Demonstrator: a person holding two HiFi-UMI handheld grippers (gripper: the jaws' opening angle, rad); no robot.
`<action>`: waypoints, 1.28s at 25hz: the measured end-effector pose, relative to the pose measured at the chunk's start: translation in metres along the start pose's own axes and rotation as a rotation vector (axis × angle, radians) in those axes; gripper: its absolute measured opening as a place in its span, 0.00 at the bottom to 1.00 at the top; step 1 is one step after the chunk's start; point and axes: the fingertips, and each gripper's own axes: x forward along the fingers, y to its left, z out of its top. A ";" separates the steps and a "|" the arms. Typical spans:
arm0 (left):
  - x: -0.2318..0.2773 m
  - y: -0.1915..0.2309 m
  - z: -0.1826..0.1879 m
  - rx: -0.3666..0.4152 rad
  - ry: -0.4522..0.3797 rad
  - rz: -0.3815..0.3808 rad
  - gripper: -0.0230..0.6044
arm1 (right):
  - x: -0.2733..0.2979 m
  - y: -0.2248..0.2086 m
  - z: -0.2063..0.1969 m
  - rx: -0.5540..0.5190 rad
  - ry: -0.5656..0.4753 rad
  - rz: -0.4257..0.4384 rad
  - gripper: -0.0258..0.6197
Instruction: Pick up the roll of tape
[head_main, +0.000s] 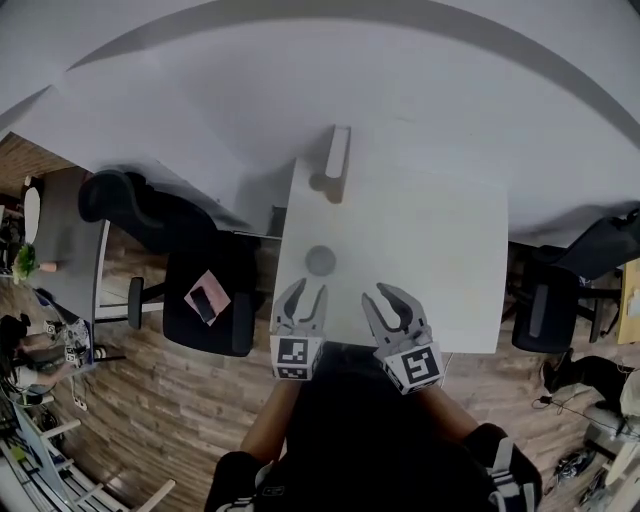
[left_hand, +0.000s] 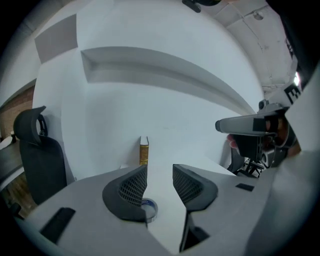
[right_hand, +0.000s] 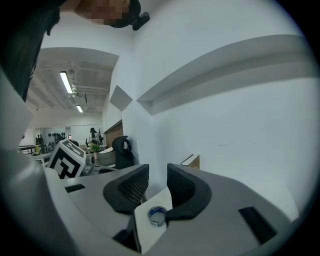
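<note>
The roll of tape (head_main: 320, 260) lies flat on the white table (head_main: 440, 250), grey from above. In the left gripper view the tape (left_hand: 149, 208) shows its blue-lined core just under the left jaw. In the right gripper view the tape (right_hand: 157, 215) lies low between the jaws, farther off. My left gripper (head_main: 309, 290) hovers just short of the roll, open and empty (left_hand: 160, 172). My right gripper (head_main: 385, 297) is beside it over the near table edge, to the right of the roll, also open with nothing in it (right_hand: 158, 172).
A book (head_main: 337, 163) stands upright at the table's far edge against the white wall. A black office chair (head_main: 205, 300) with a pink notebook and a phone on its seat stands left of the table. Another chair (head_main: 540, 300) stands at the right.
</note>
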 end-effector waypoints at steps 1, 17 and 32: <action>0.009 0.004 -0.006 -0.006 0.021 -0.005 0.30 | 0.006 -0.001 -0.001 0.003 0.006 -0.002 0.24; 0.136 0.066 -0.148 -0.054 0.400 -0.081 0.36 | 0.070 -0.027 -0.012 0.033 0.081 -0.053 0.24; 0.162 0.080 -0.226 -0.152 0.660 -0.059 0.21 | 0.072 -0.042 -0.025 0.051 0.116 -0.111 0.24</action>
